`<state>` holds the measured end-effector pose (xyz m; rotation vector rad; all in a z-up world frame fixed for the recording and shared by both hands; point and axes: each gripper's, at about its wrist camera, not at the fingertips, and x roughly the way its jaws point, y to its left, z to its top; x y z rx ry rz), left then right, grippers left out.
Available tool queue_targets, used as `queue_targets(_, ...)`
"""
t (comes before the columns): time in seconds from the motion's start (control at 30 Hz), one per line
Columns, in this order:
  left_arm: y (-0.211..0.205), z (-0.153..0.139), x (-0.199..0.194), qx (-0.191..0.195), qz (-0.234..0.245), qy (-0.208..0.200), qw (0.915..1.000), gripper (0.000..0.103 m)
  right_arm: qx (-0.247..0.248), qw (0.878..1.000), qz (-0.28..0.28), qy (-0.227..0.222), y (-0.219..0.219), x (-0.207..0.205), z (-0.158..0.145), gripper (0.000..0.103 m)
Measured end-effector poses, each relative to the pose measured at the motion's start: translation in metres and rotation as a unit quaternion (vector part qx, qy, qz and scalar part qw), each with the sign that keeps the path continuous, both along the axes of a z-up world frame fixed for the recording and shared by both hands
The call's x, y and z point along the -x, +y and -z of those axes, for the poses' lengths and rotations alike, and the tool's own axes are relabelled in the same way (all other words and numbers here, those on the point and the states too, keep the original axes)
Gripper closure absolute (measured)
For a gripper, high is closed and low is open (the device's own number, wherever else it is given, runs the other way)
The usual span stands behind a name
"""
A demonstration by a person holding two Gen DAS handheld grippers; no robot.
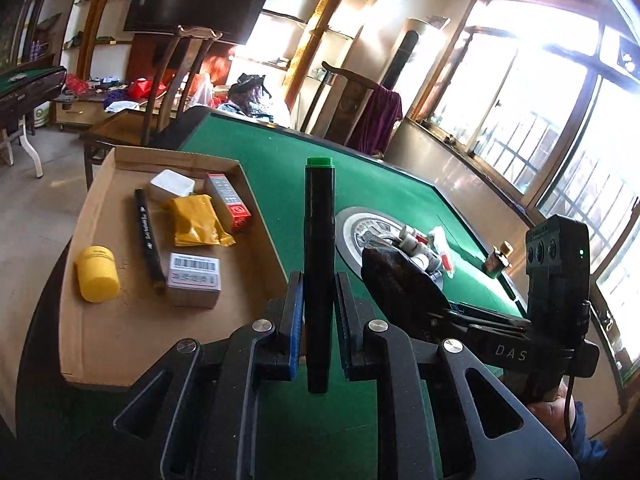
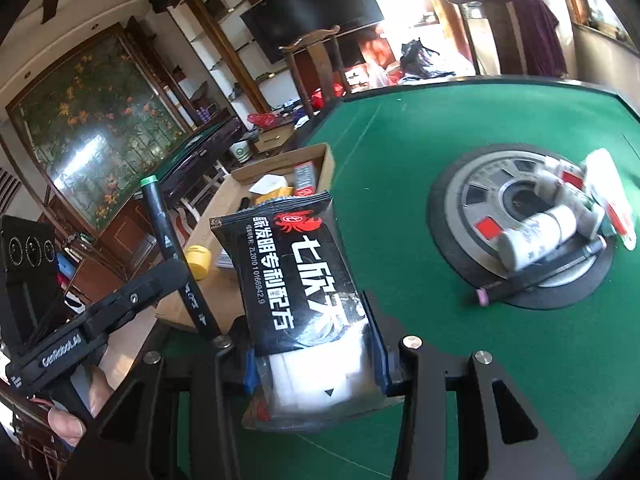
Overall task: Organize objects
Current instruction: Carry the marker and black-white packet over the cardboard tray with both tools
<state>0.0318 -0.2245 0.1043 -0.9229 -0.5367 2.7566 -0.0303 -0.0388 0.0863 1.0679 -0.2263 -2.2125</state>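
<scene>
My left gripper is shut on a black marker with a green cap, which stands upright between the blue pads above the green table. My right gripper is shut on a black sachet with white and red lettering; in the left wrist view this black sachet and the right gripper sit to the right of the marker. A cardboard box at the table's left holds a yellow jar, a black pen, a yellow packet and small cartons. In the right wrist view the left gripper with the marker is over that box.
A round metal disc in the table's middle carries small white bottles, a pen with a pink end and tubes. A small dark bottle stands near the table's right edge. Wooden chairs stand beyond the table.
</scene>
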Motion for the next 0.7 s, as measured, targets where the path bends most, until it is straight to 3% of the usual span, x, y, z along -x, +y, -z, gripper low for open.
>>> queue_targets(0.33,-0.07,0.022,0.014,-0.033,-0.081,-0.021,0.9959,0.089,-0.012,1.0,-0.026,0.002,-0.059,0.007,-0.001,0.061)
queue_targets(0.7,-0.081,0.043,0.026,-0.017,-0.105,-0.059,0.9926,0.089,-0.029,1.0,-0.004,-0.012,-0.098,0.025,0.022,0.061)
